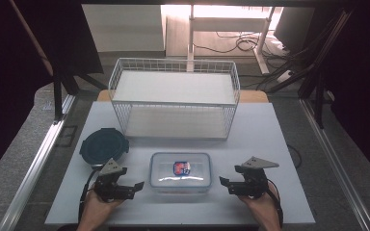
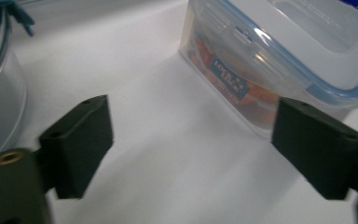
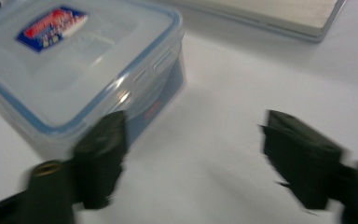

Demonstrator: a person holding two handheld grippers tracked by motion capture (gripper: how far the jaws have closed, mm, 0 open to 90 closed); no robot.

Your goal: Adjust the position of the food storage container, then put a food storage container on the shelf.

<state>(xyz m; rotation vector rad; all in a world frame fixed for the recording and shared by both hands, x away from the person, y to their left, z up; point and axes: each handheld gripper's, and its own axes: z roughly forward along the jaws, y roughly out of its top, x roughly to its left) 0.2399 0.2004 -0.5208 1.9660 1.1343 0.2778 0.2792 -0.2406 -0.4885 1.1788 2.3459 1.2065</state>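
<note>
We have both tongs spread wide with nothing between them: the left tongs at lower left of the high view, the right tongs at lower right, each just beside an end of the clear box. The box sits on the white worktop, low in the middle, lid on; we judge any lift or carry is not yet done. It is rectangular, glossy see-through plastic with a blue seal and a label. Behind stand a white wire rack, its shelves bare, and a round dark-lidded tub.
</note>
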